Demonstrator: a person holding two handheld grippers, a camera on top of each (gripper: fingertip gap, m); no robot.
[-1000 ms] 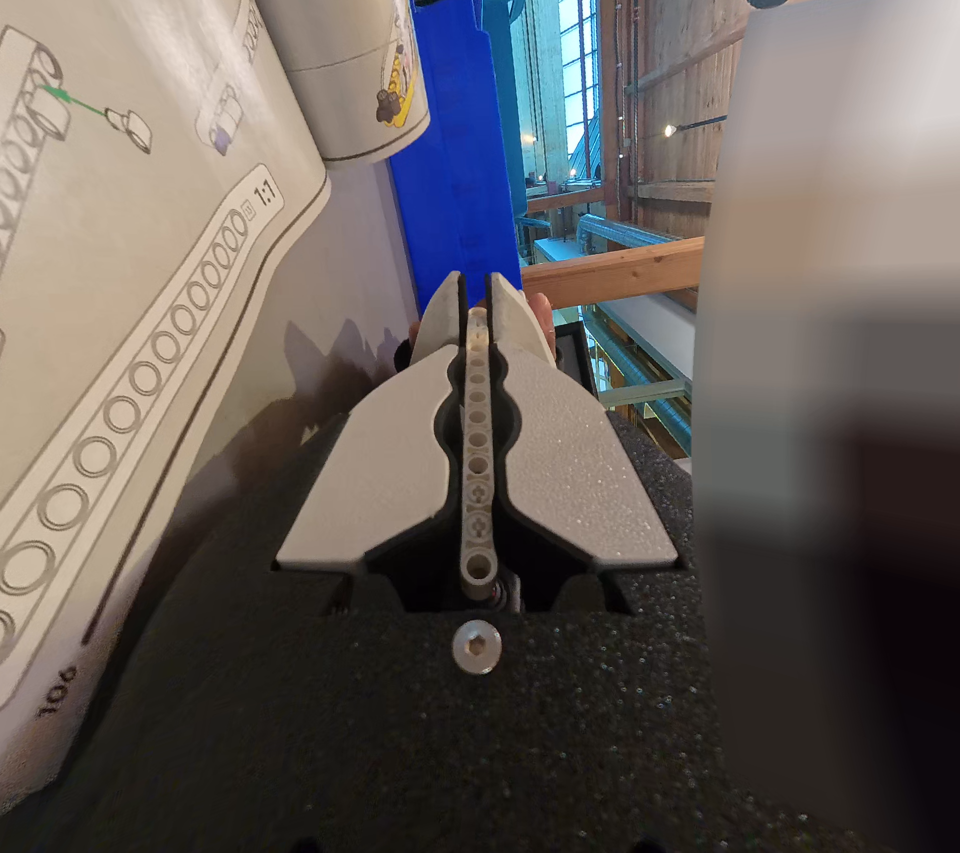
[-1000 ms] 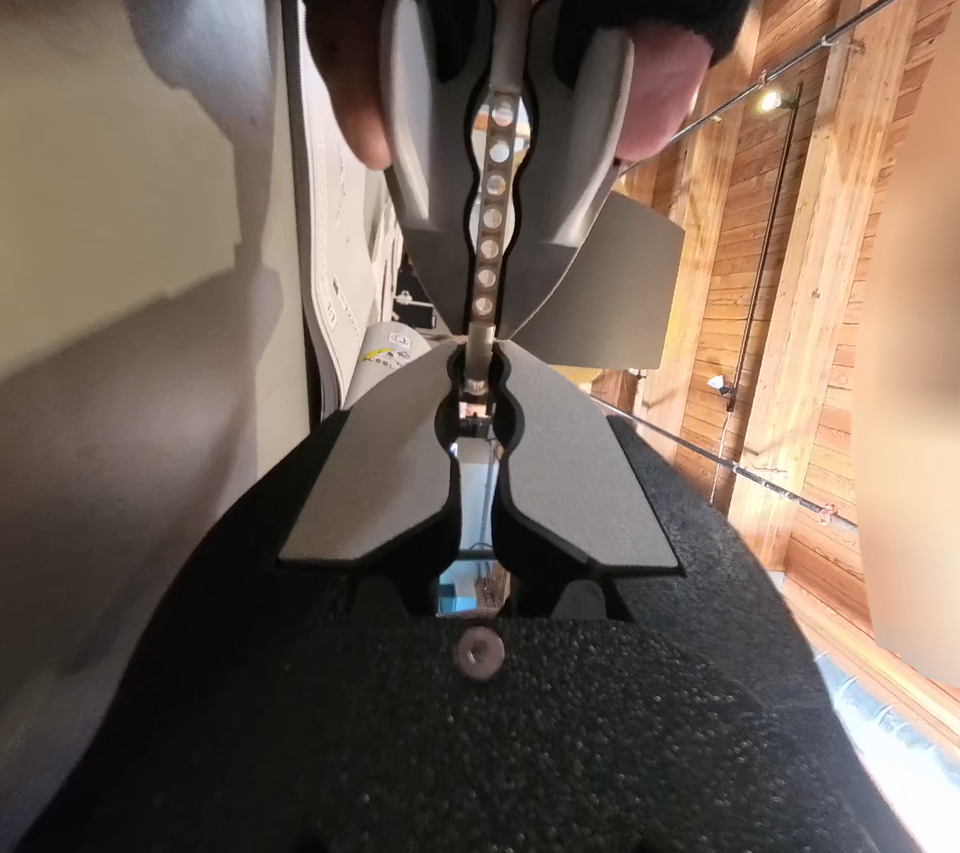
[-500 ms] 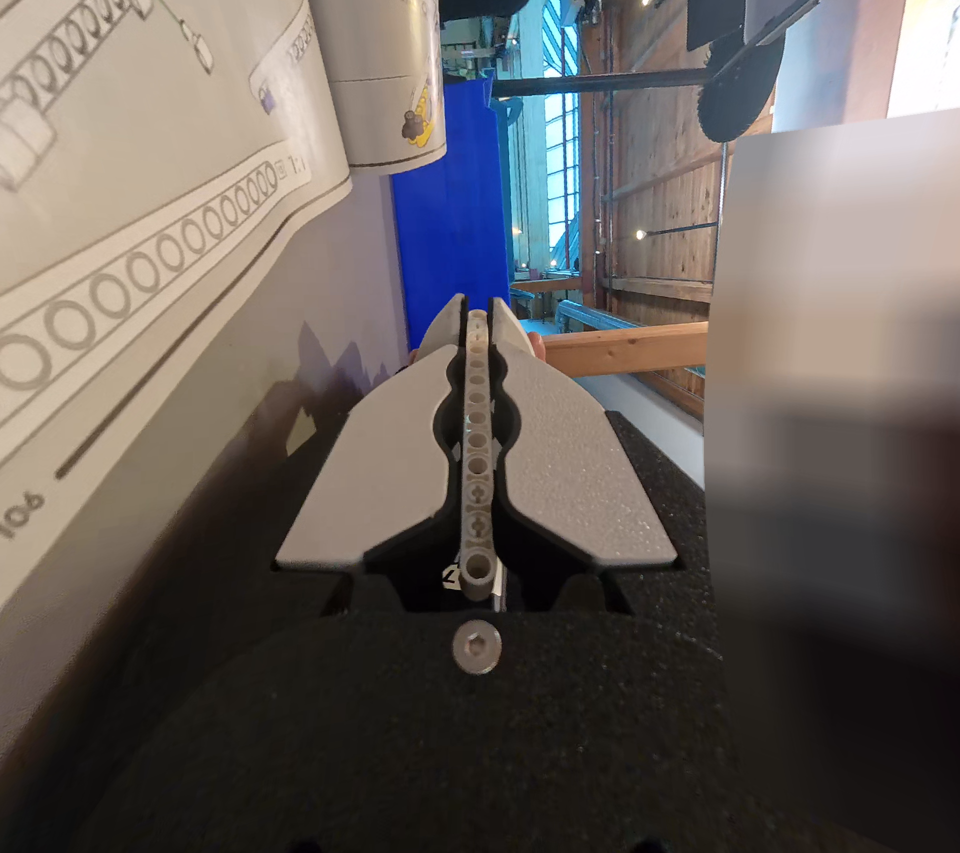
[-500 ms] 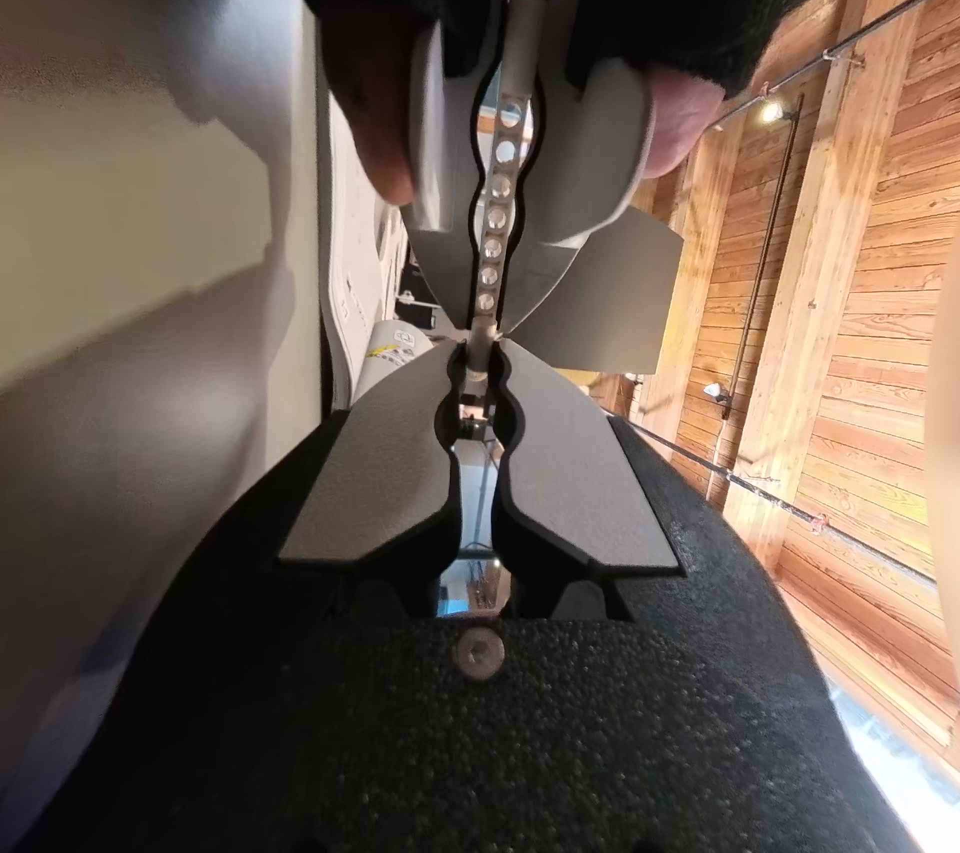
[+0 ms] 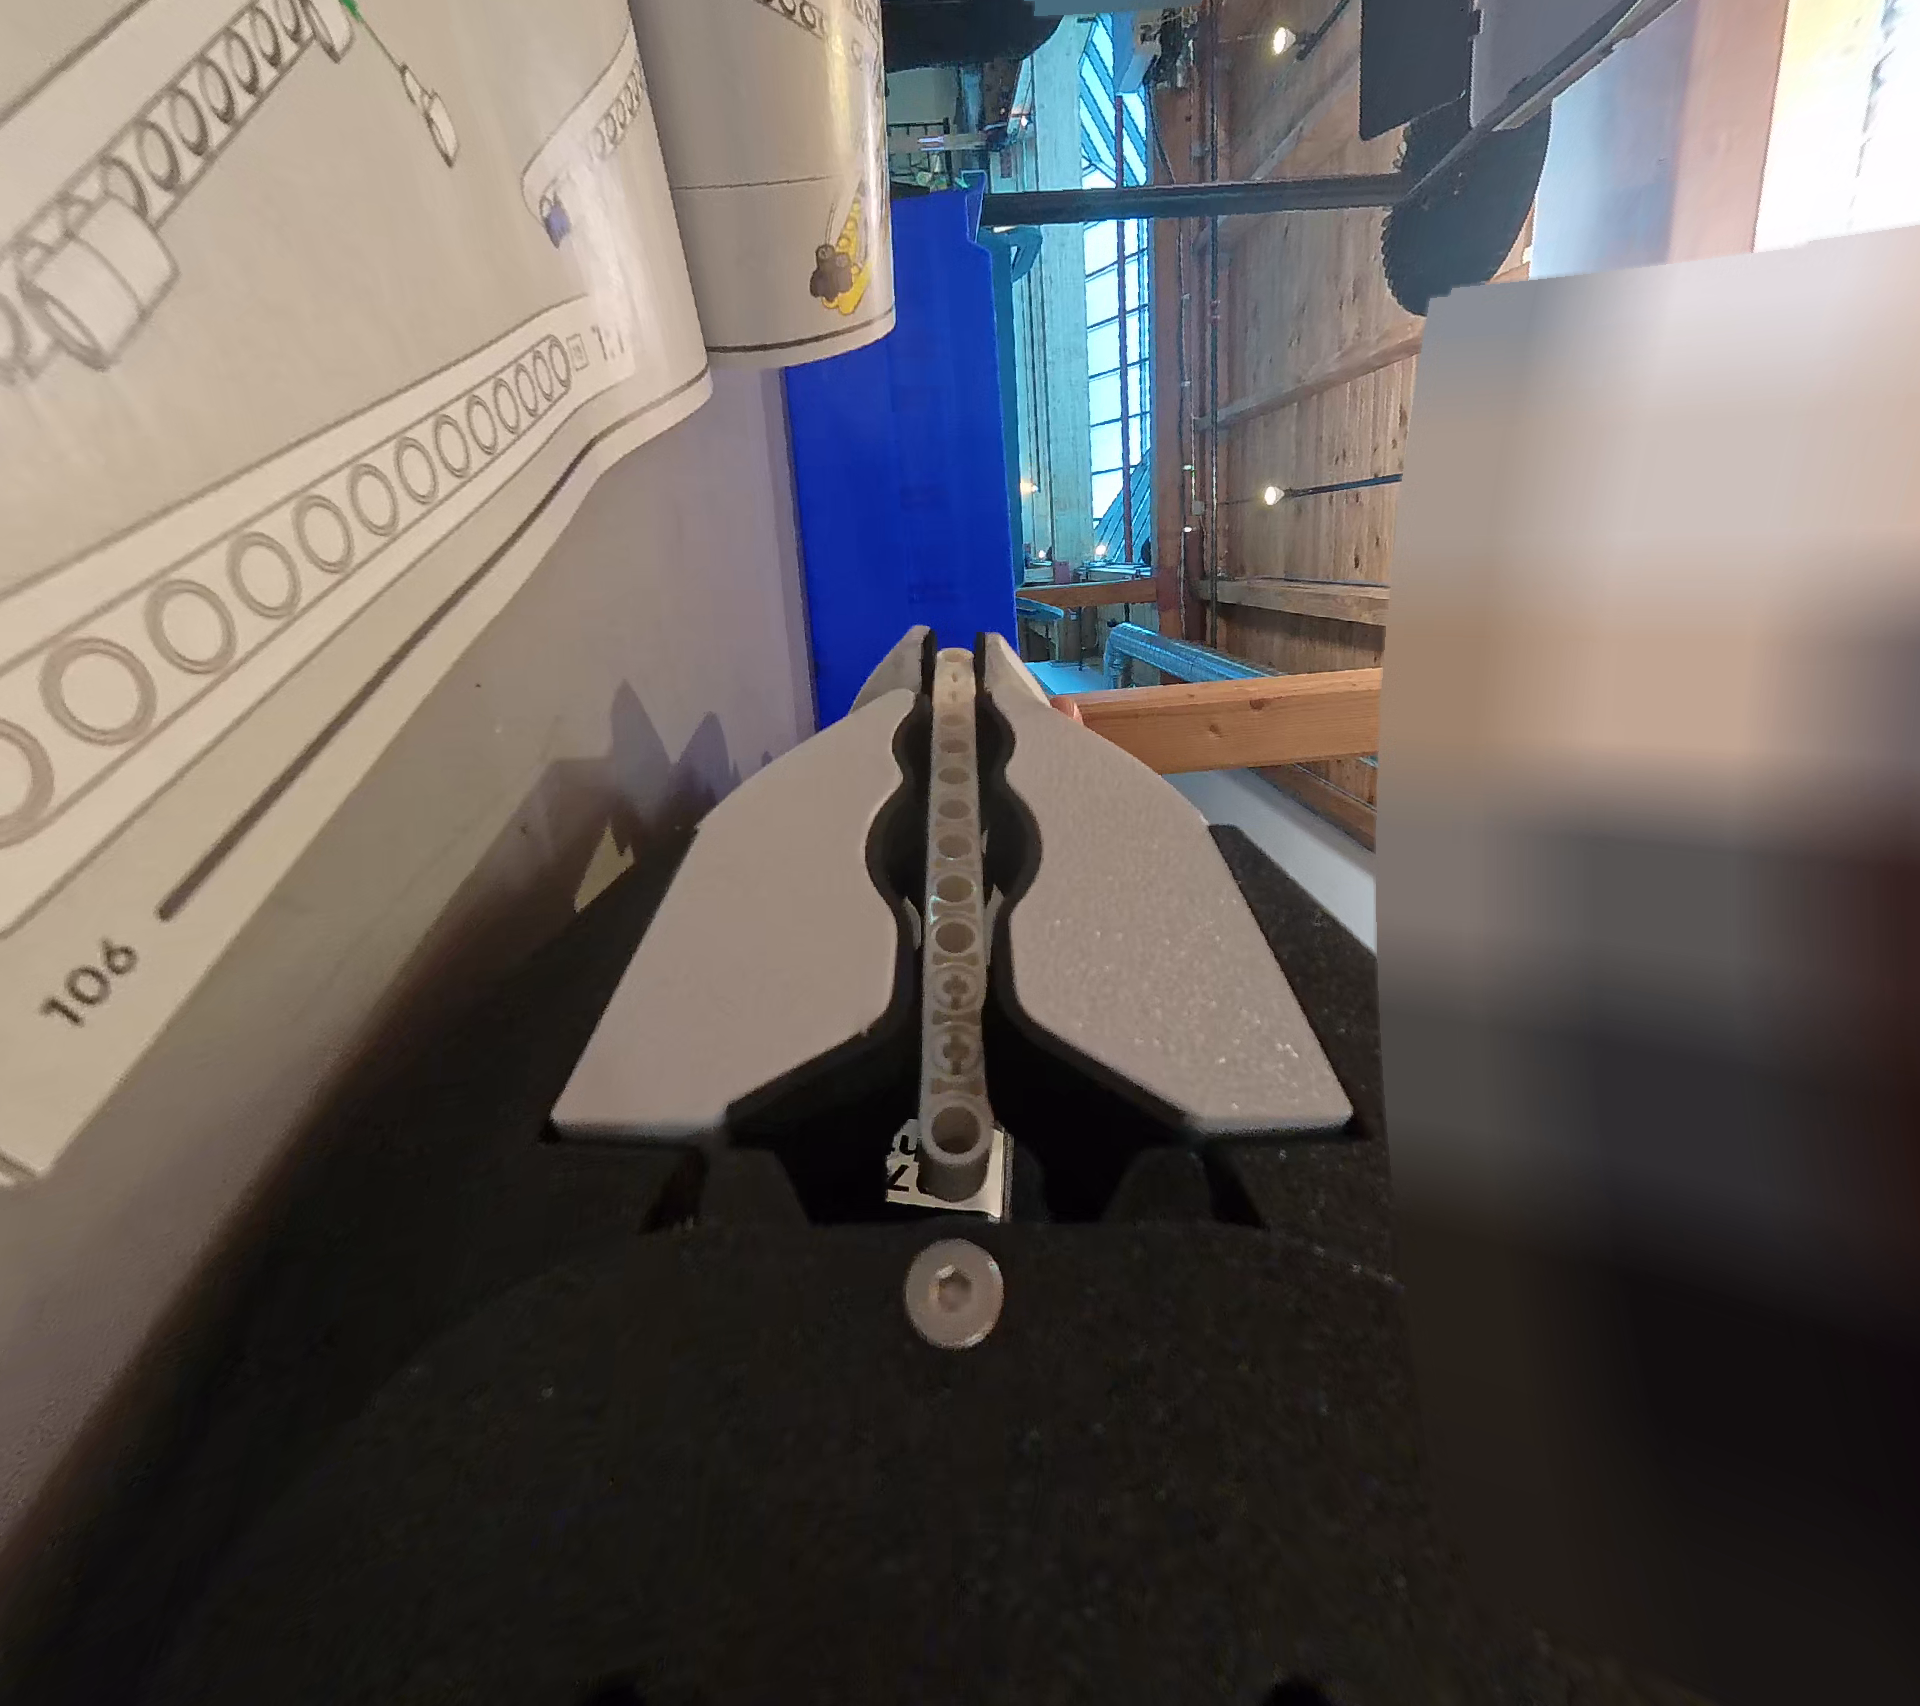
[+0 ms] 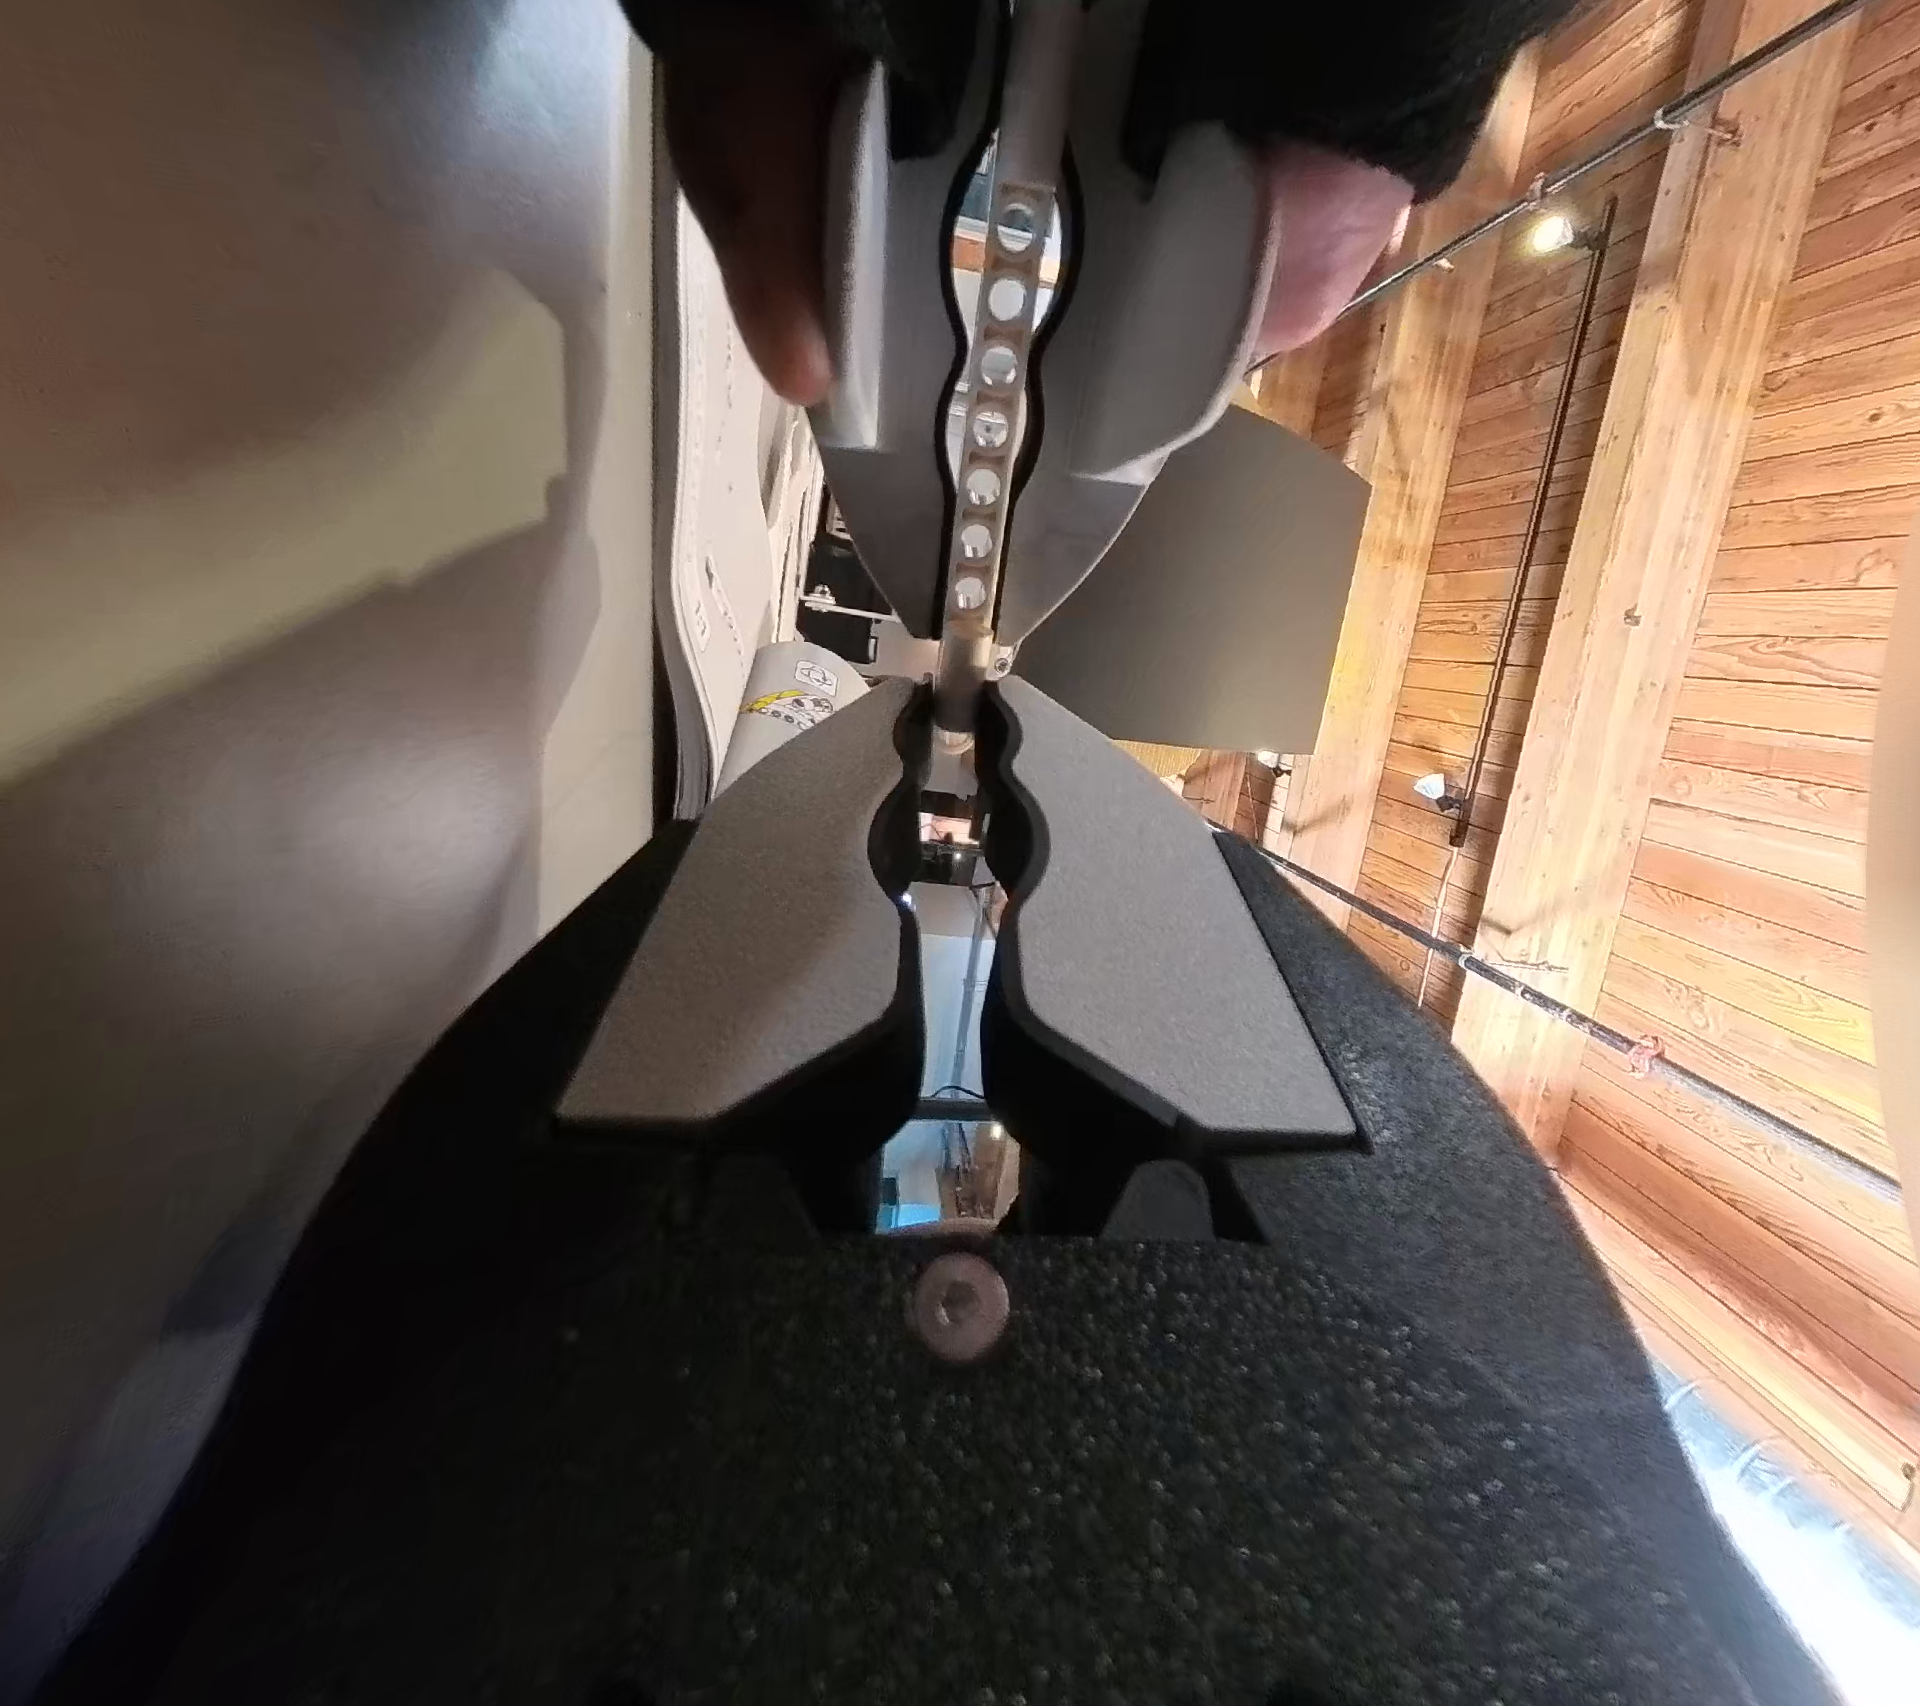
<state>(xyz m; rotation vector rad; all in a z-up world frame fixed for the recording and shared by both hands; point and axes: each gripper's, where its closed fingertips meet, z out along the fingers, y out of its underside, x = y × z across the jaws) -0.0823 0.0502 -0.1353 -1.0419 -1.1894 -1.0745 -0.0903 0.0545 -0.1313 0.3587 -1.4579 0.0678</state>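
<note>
Left gripper [image 5: 954,664]: we've got it clamped along a grey holed beam [image 5: 956,887].
Right gripper [image 6: 954,706]: pinching a small grey pin [image 6: 956,680] at the beam's far end.

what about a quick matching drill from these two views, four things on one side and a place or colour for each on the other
Things:
1. grey holed beam
2. instruction booklet
3. blue bin
4. small grey pin

Place or colour:
A. far behind the left tongs' tips
B. open pages at upper left
C. clamped lengthwise in the left tongs
D. pinched at the tips of the right tongs

Pairs: 1-C, 2-B, 3-A, 4-D
</note>
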